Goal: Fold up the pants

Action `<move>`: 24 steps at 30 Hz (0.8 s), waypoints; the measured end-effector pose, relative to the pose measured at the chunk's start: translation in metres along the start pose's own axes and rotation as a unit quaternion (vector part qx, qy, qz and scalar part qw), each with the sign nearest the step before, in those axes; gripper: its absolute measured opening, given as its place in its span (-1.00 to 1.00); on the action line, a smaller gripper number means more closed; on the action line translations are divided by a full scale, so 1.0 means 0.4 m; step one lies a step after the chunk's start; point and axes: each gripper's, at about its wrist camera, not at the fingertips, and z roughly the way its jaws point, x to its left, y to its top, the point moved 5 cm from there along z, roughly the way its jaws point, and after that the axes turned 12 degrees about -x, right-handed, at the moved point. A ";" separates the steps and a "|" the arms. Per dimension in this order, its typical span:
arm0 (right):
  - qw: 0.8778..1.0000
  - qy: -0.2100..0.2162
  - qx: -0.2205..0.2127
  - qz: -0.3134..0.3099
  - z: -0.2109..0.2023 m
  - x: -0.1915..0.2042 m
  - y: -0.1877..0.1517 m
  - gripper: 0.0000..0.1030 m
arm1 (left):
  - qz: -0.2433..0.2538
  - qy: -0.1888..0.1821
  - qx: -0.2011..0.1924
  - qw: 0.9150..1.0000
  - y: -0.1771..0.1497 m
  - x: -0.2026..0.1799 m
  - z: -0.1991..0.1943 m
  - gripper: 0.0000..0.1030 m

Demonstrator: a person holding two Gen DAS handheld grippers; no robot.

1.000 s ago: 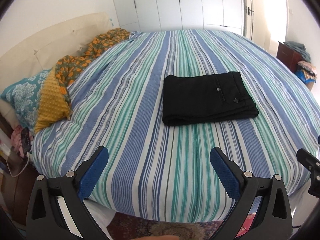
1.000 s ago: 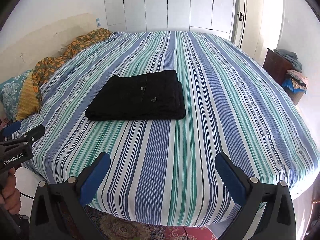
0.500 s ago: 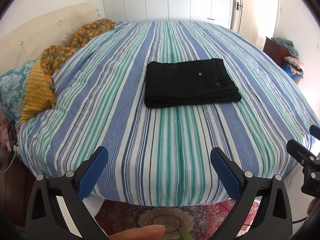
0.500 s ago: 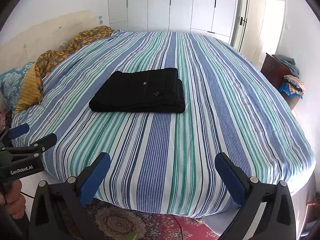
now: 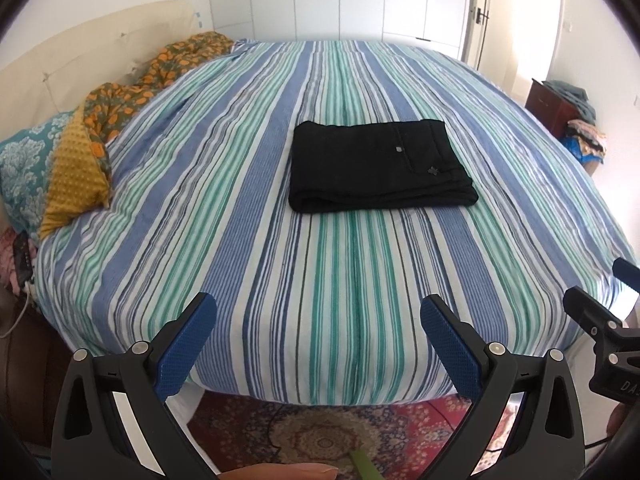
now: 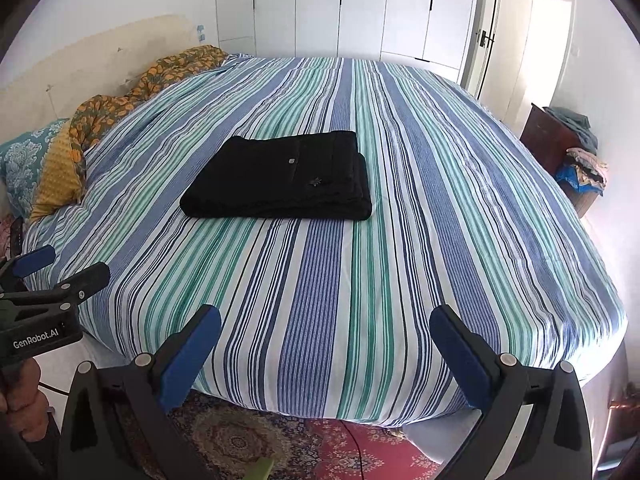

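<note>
Black folded pants [image 5: 380, 166] lie flat mid-bed on the blue-green striped bedspread [image 5: 256, 240]. Left hand-held gripper [image 5: 318, 334] and right hand-held gripper [image 6: 326, 340]: both spread wide, holding nothing, well apart from the pants.

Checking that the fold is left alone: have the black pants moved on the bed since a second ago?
No. The pants lie on the same green and blue stripes of the bedspread as before; only the cameras have pulled back.

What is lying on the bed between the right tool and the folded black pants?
Only striped bedcover lies between the right tool and the pants; the right wrist view shows this.
</note>
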 end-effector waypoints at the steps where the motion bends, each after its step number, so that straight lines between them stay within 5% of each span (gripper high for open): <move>1: 1.000 0.000 0.000 0.000 -0.002 0.000 0.001 1.00 | 0.001 0.000 -0.001 1.000 0.001 -0.001 -0.002 0.98; 24: 1.000 -0.005 0.006 -0.003 -0.006 0.000 0.001 1.00 | -0.005 -0.005 0.004 1.000 0.002 -0.002 0.006 0.98</move>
